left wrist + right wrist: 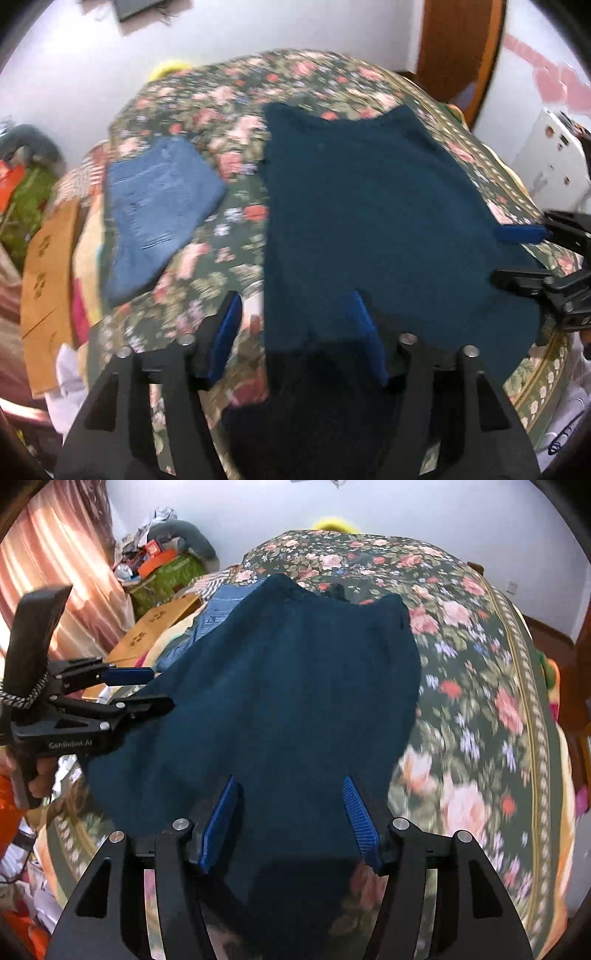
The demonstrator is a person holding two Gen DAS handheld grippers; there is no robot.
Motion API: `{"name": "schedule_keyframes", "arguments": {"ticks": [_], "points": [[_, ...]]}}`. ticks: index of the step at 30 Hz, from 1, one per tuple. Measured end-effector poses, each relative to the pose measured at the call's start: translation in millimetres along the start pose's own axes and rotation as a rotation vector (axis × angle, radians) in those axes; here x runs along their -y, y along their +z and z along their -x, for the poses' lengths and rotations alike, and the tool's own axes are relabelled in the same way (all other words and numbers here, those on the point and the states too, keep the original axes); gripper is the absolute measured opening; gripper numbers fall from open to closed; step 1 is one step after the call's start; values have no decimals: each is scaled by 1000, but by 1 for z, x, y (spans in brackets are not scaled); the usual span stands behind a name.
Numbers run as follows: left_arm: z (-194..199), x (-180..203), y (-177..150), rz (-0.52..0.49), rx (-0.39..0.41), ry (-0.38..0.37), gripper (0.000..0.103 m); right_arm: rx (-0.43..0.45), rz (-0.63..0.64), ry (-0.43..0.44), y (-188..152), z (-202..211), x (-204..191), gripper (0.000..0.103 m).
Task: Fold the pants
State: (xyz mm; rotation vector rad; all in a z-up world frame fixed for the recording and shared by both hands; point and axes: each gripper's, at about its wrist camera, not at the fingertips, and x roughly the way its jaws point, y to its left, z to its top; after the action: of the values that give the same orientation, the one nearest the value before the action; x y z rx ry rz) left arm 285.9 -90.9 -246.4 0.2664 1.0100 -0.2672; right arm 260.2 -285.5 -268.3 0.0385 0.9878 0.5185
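Dark teal pants (369,206) lie spread flat on a floral bedspread (229,110); they also fill the middle of the right wrist view (295,686). My left gripper (295,325) is open above the near left edge of the pants, holding nothing. It shows in the right wrist view (155,688) at the left, jaws apart over the pants' edge. My right gripper (291,805) is open over the near end of the pants, empty. It shows in the left wrist view (517,254) at the right edge.
Folded light blue jeans (159,210) lie on the bed to the left of the pants. A cardboard box (44,280) and piled clutter (162,561) stand beyond the bed's left side. A wooden door (458,48) is at the back right.
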Motion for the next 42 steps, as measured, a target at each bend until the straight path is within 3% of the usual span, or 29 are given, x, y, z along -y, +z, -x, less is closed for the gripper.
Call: {"name": "schedule_keyframes", "arguments": {"ticks": [4, 7, 10, 14, 17, 19, 21, 24, 32, 42], "points": [[15, -11, -18, 19, 15, 12, 67, 3, -41, -15, -13, 13, 7, 56], [20, -21, -32, 21, 0, 66, 67, -4, -100, 5, -21, 18, 22, 56], [24, -35, -39, 69, -12, 34, 67, -3, -136, 5, -27, 25, 29, 56], [40, -33, -23, 49, 41, 77, 67, 12, -153, -20, -22, 34, 35, 56], [52, -31, 2, 51, 96, 29, 67, 47, -151, -17, -11, 43, 37, 56], [53, -30, 17, 49, 117, 18, 70, 71, -158, -13, -2, 48, 39, 56], [48, -29, 31, 52, 124, -6, 82, 87, -160, 0, 6, 47, 41, 61], [24, -30, 49, 78, 68, -72, 85, 102, -147, 3, 15, 40, 42, 75], [-51, -36, 59, 111, -138, -141, 85, -55, -160, 34, 17, -22, 55, 75], [-103, -31, 74, 146, -324, -406, 85, -39, -160, 156, 33, -46, 56, 81]]}}
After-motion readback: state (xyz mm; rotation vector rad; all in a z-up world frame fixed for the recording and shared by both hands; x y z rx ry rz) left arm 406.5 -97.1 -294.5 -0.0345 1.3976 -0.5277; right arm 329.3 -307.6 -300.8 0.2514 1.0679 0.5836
